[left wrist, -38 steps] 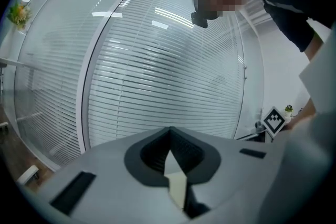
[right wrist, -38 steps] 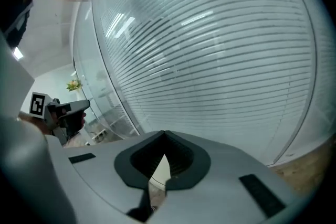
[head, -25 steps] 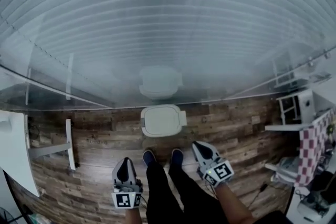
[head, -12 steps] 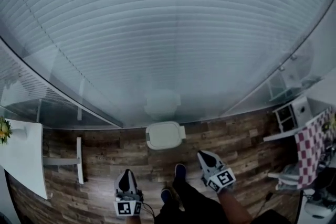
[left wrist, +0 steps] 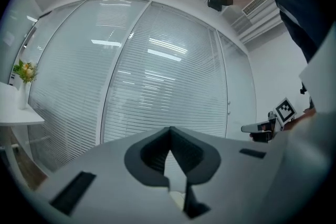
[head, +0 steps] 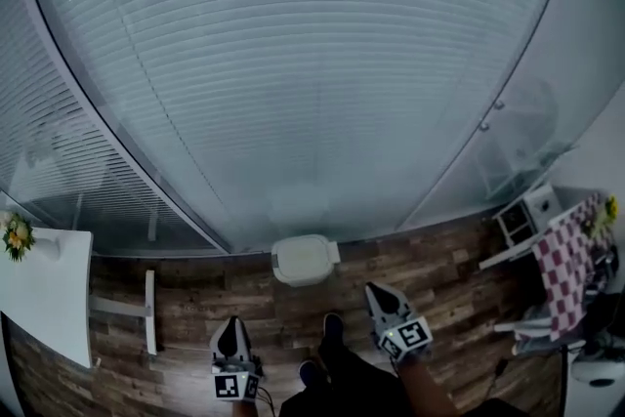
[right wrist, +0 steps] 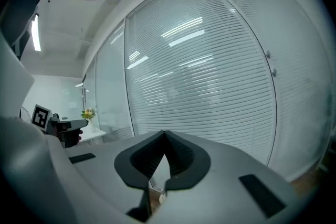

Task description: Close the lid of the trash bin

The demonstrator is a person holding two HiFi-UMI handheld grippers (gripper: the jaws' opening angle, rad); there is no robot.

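A white trash bin (head: 305, 259) stands on the wooden floor against the glass wall, and its lid lies flat on top. My left gripper (head: 232, 325) hangs low at the bottom of the head view, left of my feet, well short of the bin. My right gripper (head: 376, 290) is to the right of my feet, also apart from the bin. Both point forward with their jaws together and nothing between them. The left gripper view (left wrist: 169, 131) and the right gripper view (right wrist: 165, 135) show only the blinds beyond the jaws, not the bin.
A curved glass wall with blinds (head: 293, 63) fills the front. A white table (head: 39, 298) with flowers (head: 15, 234) is at the left, and a white stand (head: 148, 308) is beside it. Shelves (head: 522, 215) and a checkered cloth (head: 562, 269) are at the right.
The view has tilted up and drawn back, so the bin looks smaller and farther away. Both grippers have sunk lower in the frame and my feet have shifted back.
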